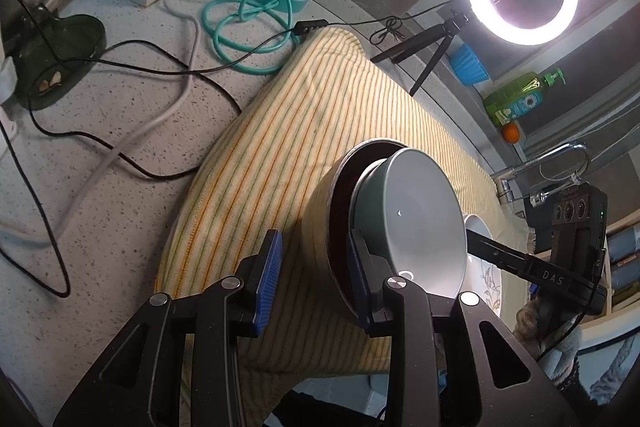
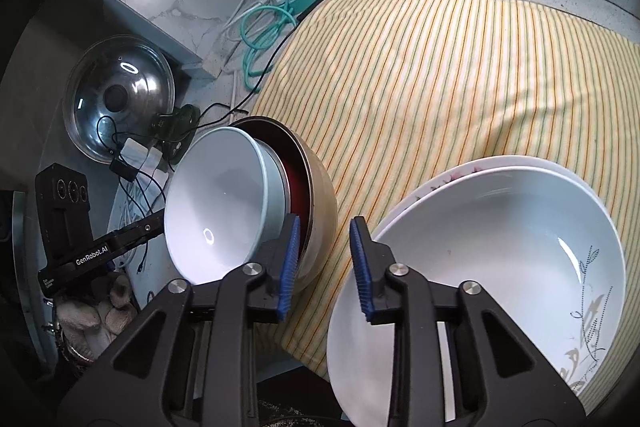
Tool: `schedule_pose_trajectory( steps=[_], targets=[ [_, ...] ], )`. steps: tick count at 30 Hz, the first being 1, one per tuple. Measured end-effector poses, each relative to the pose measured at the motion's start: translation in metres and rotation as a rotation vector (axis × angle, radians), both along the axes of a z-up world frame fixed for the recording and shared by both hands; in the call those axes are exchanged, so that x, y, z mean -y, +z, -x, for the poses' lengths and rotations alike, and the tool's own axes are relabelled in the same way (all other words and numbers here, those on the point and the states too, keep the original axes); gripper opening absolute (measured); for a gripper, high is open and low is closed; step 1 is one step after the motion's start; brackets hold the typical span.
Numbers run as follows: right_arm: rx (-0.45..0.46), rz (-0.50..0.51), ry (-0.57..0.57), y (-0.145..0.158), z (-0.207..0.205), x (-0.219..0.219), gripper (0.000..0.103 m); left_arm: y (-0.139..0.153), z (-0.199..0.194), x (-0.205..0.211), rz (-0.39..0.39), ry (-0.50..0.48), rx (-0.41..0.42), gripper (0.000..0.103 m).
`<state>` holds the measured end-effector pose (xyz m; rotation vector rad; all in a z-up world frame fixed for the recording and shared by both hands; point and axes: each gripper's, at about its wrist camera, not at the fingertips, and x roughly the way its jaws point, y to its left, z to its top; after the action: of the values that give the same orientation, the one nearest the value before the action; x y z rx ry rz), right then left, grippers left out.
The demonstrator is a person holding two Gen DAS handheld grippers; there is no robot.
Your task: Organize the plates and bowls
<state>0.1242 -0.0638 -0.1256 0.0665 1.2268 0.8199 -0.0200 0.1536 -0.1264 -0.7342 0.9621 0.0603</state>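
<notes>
1. Left gripper (image 1: 314, 283) fingers part-open, straddling the nested bowls' (image 1: 408, 211) rim on the striped cloth (image 1: 280, 131); no firm grip evident.
2. Right gripper (image 2: 325, 263) part-open, empty, beside the white plates (image 2: 500, 235).
3. Risk: tilted bowls slipping out.

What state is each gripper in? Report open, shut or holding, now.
Left gripper: open, holding nothing, pads astride the steel bowl wall.
Right gripper: open, holding nothing.

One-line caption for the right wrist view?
Right claw hovers open between nested bowls and stacked white plates on a striped cloth.
</notes>
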Motion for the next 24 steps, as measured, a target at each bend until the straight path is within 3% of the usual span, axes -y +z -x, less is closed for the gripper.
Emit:
schedule_pose_trajectory(
  steps=[7, 9, 19, 24],
  targets=[
    [-0.004, 0.011, 0.02, -0.005, 0.0, -0.008, 0.021, 0.001, -0.001, -0.001, -0.005, -0.001, 0.009, 0.026],
    [-0.003, 0.012, 0.022, -0.005, 0.0, -0.01, 0.021, 0.0, -0.001, -0.002, -0.014, 0.01, 0.003, 0.021],
    [-0.001, 0.029, 0.048, -0.01, 0.001, -0.018, 0.016, -0.005, -0.006, 0.0, -0.027, -0.01, -0.016, 0.02],
    [-0.002, 0.029, 0.048, -0.009, 0.001, -0.018, 0.015, -0.006, -0.009, 0.003, -0.01, -0.026, -0.01, 0.008]
  ],
)
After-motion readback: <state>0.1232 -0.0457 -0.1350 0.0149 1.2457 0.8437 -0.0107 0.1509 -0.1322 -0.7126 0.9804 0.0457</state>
